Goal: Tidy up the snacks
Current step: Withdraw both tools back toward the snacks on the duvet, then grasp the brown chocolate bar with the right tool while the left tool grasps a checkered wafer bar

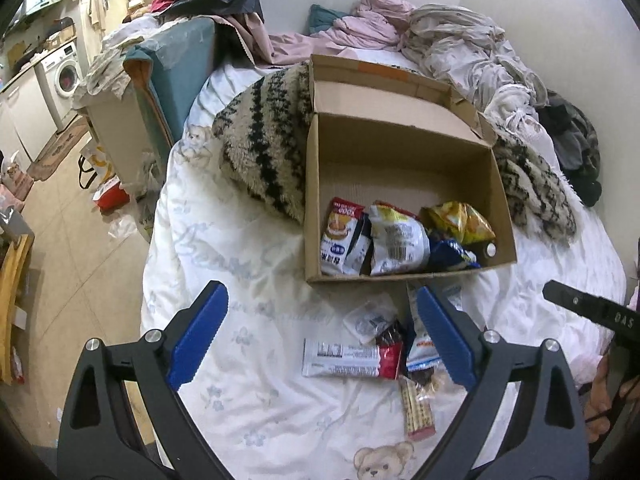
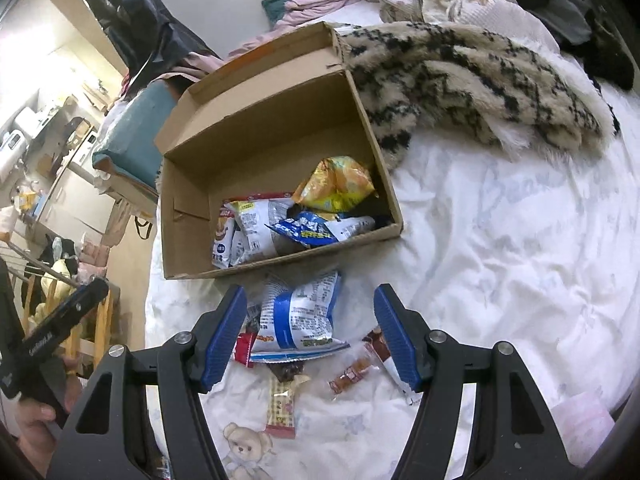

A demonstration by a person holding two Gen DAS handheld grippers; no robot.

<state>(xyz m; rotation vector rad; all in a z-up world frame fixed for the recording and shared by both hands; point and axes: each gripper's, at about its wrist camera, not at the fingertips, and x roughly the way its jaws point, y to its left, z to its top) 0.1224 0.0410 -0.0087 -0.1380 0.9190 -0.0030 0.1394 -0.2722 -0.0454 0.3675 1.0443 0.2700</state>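
- Blue-padded, black-framed left gripper (image 1: 322,336) at the bottom of the left wrist view: spread very wide, nothing clamped, above white bear-print bedding (image 1: 240,240) with loose snacks lying under the gap.
- Same blue pads on the right gripper (image 2: 310,330), bottom of the right wrist view: moderately open, nothing gripped; blue-and-white snack bag (image 2: 298,320) lying on the bedding below, seen between the fingers, contact not discernible.
- Near the grippers on the bedding: white-and-red bar wrapper (image 1: 348,358), small clear packet (image 1: 368,316), pink-ended wafer stick (image 2: 282,408), caramel-coloured sweet (image 2: 352,372).
- Just beyond, mid-frame: open cardboard box (image 1: 316,200), near wall low, lid flap standing up at the far side; several bags packed along its near edge, among them a yellow bag (image 2: 336,184); far half of the floor bare.
- Free bedding left of the box in the left wrist view; bed edge further left, dropping to a tiled floor.
- Behind and right of the box: shaggy cream-and-black blanket (image 2: 480,80) touching its far corner, crumpled clothes past it.
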